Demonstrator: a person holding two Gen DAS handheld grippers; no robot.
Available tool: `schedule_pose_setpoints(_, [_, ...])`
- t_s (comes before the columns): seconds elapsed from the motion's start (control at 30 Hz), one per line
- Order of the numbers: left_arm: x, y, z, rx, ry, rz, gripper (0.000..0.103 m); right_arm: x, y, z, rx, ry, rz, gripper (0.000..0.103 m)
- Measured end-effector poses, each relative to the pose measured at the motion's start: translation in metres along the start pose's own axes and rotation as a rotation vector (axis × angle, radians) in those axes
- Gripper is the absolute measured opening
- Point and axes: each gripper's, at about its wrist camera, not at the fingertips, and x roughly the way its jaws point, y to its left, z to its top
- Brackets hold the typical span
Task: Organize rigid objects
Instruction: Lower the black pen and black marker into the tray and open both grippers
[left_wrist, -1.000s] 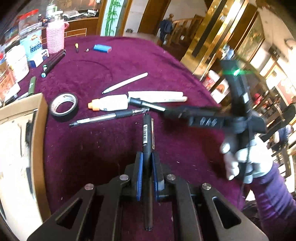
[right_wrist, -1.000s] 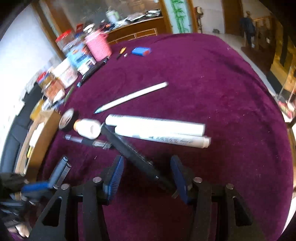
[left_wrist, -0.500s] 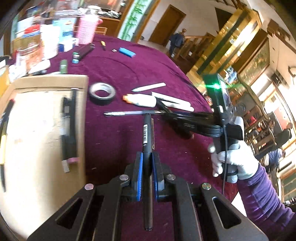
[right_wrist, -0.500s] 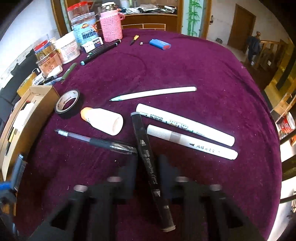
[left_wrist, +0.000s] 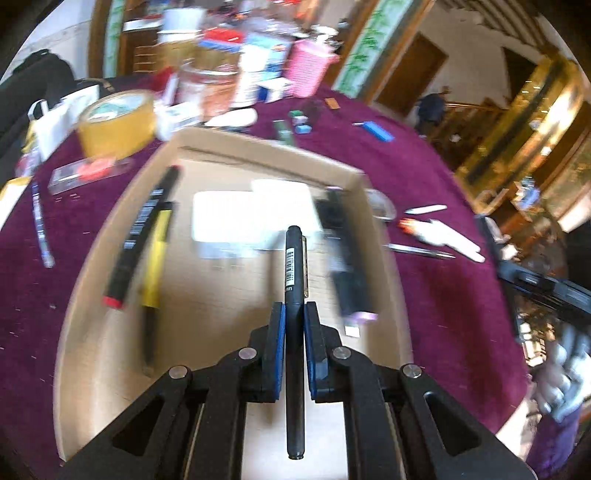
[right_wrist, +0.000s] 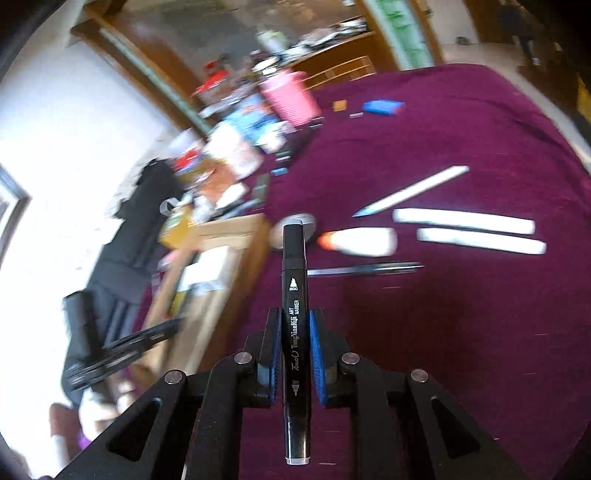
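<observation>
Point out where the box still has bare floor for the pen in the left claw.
Free: cardboard box floor between the yellow marker and the black marker, under the pen. Crowded: both side walls and the white card at the far end.

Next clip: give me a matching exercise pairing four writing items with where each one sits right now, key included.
Things:
1. slim black pen with barcode label
2. black art marker with white lettering
3. black marker with red end cap
4. thin white pen with blue tip

Places:
A. lying on the purple tablecloth
B. clamped in the right gripper
C. lying inside the cardboard box
D. clamped in the left gripper

Pairs: 1-D, 2-B, 3-C, 4-A
</observation>
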Motion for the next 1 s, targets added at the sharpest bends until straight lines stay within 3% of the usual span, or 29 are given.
schedule_pose_setpoints(0.17, [0.012,0.019,0.002,-0.031,0.045,0.043,0.010,0.048,0.058,-0.005,-0.055,0.069,0.058,0.017])
schedule_pose_setpoints(0.33, [0.003,0.028,-0.001,-0.062,0.019,0.015,0.010,0.098,0.097,-0.014,-0.077,0.156,0.089,0.017])
schedule_pose_setpoints(0.43, [-0.016,0.035,-0.004,-0.070,-0.028,-0.012,0.025,0.122,0.113,-0.017,-0.089,0.195,0.081,0.017])
schedule_pose_setpoints(0.5, [-0.027,0.038,-0.007,-0.083,-0.064,-0.018,0.042,0.136,0.123,-0.019,-0.104,0.212,0.053,0.018])
schedule_pose_setpoints(0.53, [-0.034,0.040,-0.008,-0.088,-0.085,-0.020,0.043,0.139,0.124,-0.019,-0.112,0.214,0.037,0.018])
schedule_pose_setpoints(0.7, [-0.064,0.046,-0.015,-0.105,-0.167,-0.048,0.057,0.144,0.130,-0.024,-0.166,0.179,-0.083,0.019])
schedule_pose_setpoints(0.9, [-0.085,0.046,-0.025,-0.087,-0.256,-0.115,0.062,0.117,0.132,-0.026,-0.187,0.077,-0.147,0.033])
schedule_pose_setpoints(1.0, [-0.098,0.043,-0.029,-0.056,-0.312,-0.185,0.065,0.091,0.135,-0.033,-0.208,-0.005,-0.190,0.043])
